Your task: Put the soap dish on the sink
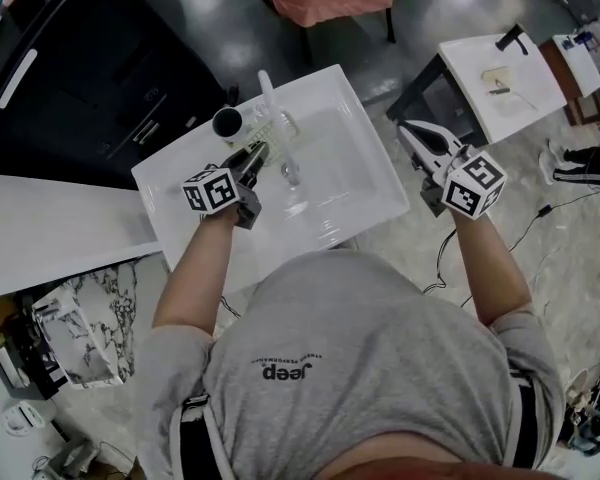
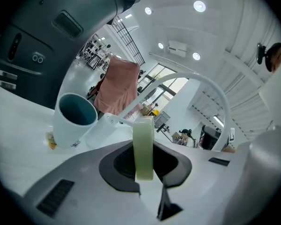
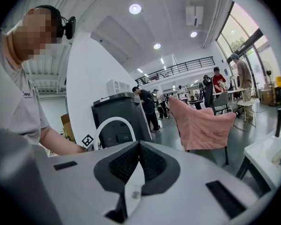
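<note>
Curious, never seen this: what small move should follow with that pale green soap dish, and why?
Probably ease the left gripper down until the pale green plastic soap dish rests on the rim of the white ceramic sink beside the white mug: the jaws clamp the dish, apparently not yet set down.

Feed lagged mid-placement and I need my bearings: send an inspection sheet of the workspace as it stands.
Surface: white sink, with a faucet at its back rim.
Job's things: pale green soap dish, edge-on in the left jaws over the back rim; cannot tell whether it touches.
Clutter: cup on the rim beside the faucet.
Grippers: left gripper shut on the soap dish; right gripper shut, empty, off the sink's right side.
Cables: black cable on the floor, right.
Surroundings: small white table, pink-draped chair, people behind.
</note>
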Action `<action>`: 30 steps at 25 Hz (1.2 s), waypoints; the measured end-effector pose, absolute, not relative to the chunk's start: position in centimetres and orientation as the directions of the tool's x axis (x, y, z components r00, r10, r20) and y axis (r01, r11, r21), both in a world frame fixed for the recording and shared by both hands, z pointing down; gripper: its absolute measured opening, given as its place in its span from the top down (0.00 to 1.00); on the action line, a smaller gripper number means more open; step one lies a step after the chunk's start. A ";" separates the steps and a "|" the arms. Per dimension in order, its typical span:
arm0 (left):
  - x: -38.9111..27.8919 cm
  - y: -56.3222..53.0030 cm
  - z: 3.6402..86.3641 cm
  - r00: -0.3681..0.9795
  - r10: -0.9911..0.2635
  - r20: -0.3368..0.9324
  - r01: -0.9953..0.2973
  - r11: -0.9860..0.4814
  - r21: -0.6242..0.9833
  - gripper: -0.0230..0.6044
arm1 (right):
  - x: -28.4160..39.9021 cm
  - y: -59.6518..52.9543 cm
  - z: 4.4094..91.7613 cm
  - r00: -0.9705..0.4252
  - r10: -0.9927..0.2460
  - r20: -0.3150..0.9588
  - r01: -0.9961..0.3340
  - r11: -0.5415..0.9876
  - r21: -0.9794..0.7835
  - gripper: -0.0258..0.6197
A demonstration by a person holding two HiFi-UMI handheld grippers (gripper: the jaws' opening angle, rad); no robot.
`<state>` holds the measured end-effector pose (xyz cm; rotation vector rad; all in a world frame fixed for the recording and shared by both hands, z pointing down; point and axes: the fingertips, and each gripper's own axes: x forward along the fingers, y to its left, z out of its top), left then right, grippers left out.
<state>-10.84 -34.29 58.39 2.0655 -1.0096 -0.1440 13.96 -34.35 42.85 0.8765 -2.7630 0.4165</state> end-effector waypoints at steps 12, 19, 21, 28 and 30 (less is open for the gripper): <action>-5.1 -39.0 62.4 0.721 -0.657 0.220 -0.575 -0.390 0.720 0.88 | 15.5 -35.5 45.5 -0.792 -0.517 0.325 -0.596 0.770 -0.228 0.88; -2.3 -37.4 62.7 0.825 -0.537 0.175 -0.483 -0.509 0.713 0.88 | 16.6 -35.6 46.6 -0.786 -0.520 0.334 -0.606 0.756 -0.249 0.88; -1.5 -36.9 63.8 0.836 -0.506 0.212 -0.492 -0.521 0.698 0.88 | 16.6 -35.6 46.9 -0.788 -0.515 0.337 -0.603 0.757 -0.252 0.88; 0.2 -40.1 66.3 0.819 -0.500 0.281 -0.539 -0.506 0.673 0.88 | 18.2 -35.6 47.9 -0.775 -0.519 0.360 -0.617 0.745 -0.254 0.88; 0.9 -41.0 66.7 0.817 -0.494 0.297 -0.548 -0.505 0.667 0.88 | 18.7 -35.7 48.2 -0.770 -0.523 0.365 -0.623 0.738 -0.259 0.88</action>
